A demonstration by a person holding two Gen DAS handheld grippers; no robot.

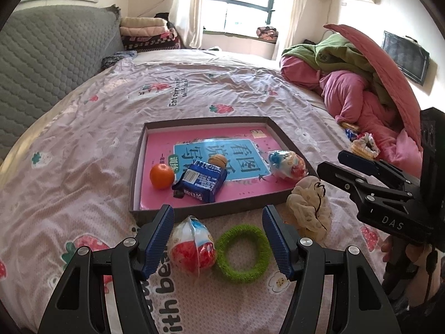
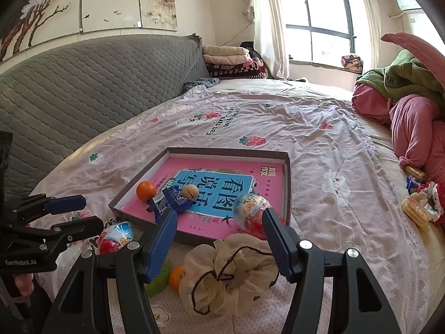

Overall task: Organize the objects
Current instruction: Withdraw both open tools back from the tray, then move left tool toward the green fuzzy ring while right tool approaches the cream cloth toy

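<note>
Scrunchie [image 2: 230, 275] of cream gauze with a thin black cord lies on the bedsheet [image 1: 83, 150] just outside the near right corner of the shallow box tray [image 1: 137, 167], under the right gripper [image 2: 219, 239], whose jaws stand spread and empty. It looks feather-light, soft and squashy; pinching the bunched middle should hold. The left gripper [image 1: 218, 236], likewise spread, brackets a foil-wrapped toy egg [image 1: 192, 247] and green ring [image 1: 243, 253].

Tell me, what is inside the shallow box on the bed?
The box holds a pink book, an orange, a blue packet, a walnut and a wrapped toy egg. What lies under the book is hidden.
</note>
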